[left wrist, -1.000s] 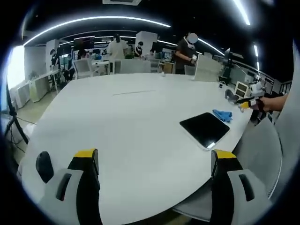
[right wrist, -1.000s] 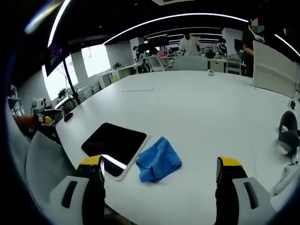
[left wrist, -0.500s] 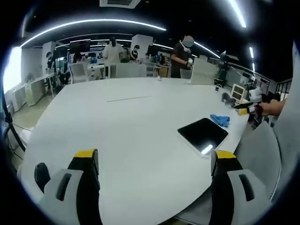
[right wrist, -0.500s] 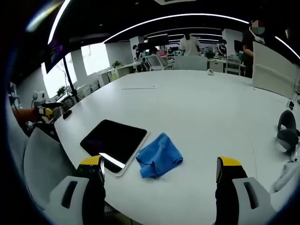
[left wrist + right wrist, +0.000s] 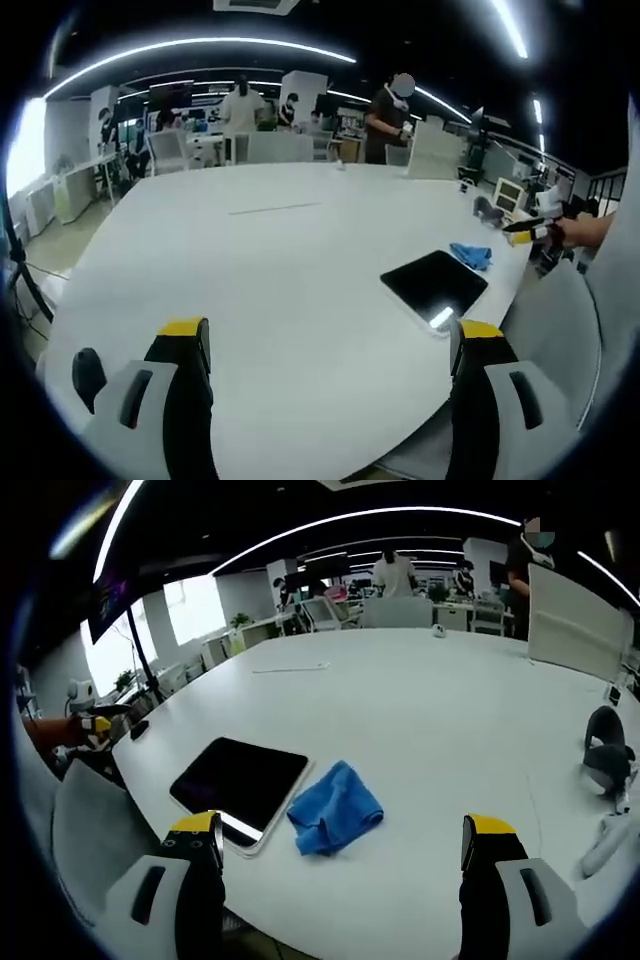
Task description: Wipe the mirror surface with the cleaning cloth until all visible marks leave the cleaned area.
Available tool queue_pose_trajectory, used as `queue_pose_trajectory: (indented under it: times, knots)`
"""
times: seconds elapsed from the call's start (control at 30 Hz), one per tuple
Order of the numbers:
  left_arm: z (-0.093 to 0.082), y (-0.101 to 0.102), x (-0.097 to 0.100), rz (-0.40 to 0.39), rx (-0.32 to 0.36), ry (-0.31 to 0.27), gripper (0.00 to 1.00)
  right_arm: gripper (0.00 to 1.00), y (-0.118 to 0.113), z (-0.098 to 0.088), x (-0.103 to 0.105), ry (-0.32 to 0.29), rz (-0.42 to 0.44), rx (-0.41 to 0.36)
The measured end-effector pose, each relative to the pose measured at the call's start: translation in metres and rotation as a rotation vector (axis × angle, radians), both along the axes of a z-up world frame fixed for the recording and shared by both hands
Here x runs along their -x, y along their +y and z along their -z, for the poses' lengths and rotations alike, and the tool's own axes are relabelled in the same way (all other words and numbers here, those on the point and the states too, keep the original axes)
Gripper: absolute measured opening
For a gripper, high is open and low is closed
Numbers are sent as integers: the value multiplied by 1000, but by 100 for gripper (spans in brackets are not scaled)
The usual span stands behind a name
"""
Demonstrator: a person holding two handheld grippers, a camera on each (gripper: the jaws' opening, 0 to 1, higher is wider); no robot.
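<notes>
- Mirror (image 5: 240, 781) lies flat near our edge of the white table (image 5: 440, 720); crumpled blue cleaning cloth (image 5: 334, 808) just right of it.
- We see right gripper (image 5: 340, 865) and left gripper (image 5: 325, 370) both spread wide, empty.
- People stand far back.

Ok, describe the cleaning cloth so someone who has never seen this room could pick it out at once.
Start at the big white table and go to its near edge, where a dark rectangular mirror lies flat. The cleaning cloth sits crumpled right beside that mirror's long edge, ahead of the open right gripper. It is the one bright blue, soft, bunched thing on the table.
</notes>
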State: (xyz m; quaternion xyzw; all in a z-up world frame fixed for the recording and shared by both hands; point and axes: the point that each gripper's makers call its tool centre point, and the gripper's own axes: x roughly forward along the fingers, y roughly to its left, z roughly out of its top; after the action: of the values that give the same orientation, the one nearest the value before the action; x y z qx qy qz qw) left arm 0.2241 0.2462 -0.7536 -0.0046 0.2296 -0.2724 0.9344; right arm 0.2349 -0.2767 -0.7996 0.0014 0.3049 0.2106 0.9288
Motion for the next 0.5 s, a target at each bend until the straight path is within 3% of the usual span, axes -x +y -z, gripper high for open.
queue_pose_trajectory:
  times: [0.13, 0.3, 0.5]
  knots:
    - [11, -7, -7, -21, 11, 16, 99, 98, 2, -4, -6, 1, 9, 2]
    - [4, -13, -6, -12, 14, 5, 99, 95, 10, -14, -25, -31, 28, -5]
    - [9, -7, -8, -27, 6, 14, 99, 90, 15, -10, -44, -38, 60, -3]
